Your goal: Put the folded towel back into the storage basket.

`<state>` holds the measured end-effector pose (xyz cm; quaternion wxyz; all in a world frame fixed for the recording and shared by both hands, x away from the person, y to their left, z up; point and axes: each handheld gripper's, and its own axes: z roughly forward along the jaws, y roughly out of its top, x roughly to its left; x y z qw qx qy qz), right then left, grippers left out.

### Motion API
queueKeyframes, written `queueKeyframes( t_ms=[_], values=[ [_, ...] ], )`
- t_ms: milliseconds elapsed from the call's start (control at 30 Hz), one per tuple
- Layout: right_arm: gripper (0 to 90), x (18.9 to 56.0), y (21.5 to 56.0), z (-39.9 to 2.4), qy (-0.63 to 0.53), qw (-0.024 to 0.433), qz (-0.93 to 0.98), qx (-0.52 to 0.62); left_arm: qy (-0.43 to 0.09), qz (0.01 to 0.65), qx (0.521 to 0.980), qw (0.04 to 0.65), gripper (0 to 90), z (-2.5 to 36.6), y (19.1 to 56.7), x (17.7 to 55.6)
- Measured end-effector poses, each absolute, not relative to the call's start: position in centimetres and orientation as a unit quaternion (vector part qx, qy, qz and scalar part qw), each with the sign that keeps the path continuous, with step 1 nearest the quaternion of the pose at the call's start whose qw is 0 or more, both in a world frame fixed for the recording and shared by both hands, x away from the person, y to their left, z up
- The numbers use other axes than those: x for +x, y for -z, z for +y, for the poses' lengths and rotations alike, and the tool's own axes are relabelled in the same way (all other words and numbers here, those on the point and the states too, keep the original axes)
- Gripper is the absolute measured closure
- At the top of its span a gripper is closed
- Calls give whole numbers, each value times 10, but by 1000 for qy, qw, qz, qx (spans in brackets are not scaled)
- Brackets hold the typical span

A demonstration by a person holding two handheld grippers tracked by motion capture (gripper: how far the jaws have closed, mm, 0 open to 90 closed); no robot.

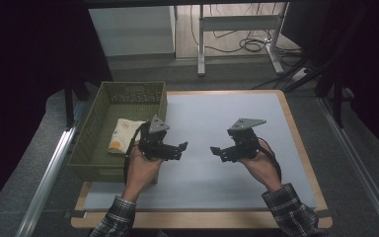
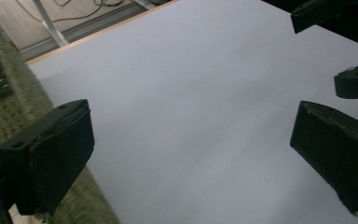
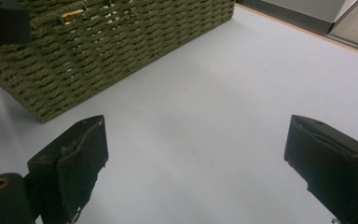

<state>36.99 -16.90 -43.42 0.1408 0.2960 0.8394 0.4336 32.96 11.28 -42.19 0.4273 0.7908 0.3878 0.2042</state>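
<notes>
Both tools hung over the pale table (image 1: 227,177), facing each other, well apart. Left gripper (image 1: 180,148): jaws spread wide, nothing between them, touching nothing. Right gripper (image 1: 216,151): jaws likewise wide and empty. Folded cloth (image 1: 123,136) lay inside the green woven basket (image 1: 86,153), just beside the left gripper.

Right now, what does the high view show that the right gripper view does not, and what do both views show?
The high view alone looks into the green woven basket, where a folded light cloth with orange marks lies. It also takes in both hands and the left gripper, jaws apart.

The right gripper view alone gives a close look between the right gripper jaws, which stand wide with nothing between them.

Both show the basket's woven wall and the pale mat on the table.
</notes>
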Motion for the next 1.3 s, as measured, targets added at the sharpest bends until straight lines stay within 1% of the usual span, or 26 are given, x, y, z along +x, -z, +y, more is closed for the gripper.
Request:
queueKeyframes(
  t_ms=[67, 167, 233, 333, 567, 767, 1067, 1300],
  values=[
    [62, 368, 435, -176, -431, 147, 839, 299, -204, 383, 792, 430, 0, 106, 425, 327],
    [61, 364, 435, -185, -432, 149, 836, 303, -230, 370, 798, 417, 0, 97, 425, 320],
    [61, 362, 435, -190, -432, 152, 835, 305, -217, 364, 799, 428, 0, 92, 426, 316],
    [61, 359, 436, -198, -432, 154, 834, 307, -213, 355, 800, 434, 0, 86, 428, 311],
    [61, 349, 442, -211, -423, 157, 837, 309, -188, 340, 806, 447, 0, 73, 444, 302],
    [61, 340, 452, -223, -420, 157, 836, 316, -189, 331, 809, 448, 0, 66, 459, 292],
    [61, 324, 477, -240, -404, 165, 837, 329, -206, 330, 814, 431, 0, 73, 489, 272],
    [61, 310, 500, -249, -401, 161, 834, 344, -200, 346, 807, 434, 0, 81, 513, 260]
  ],
)
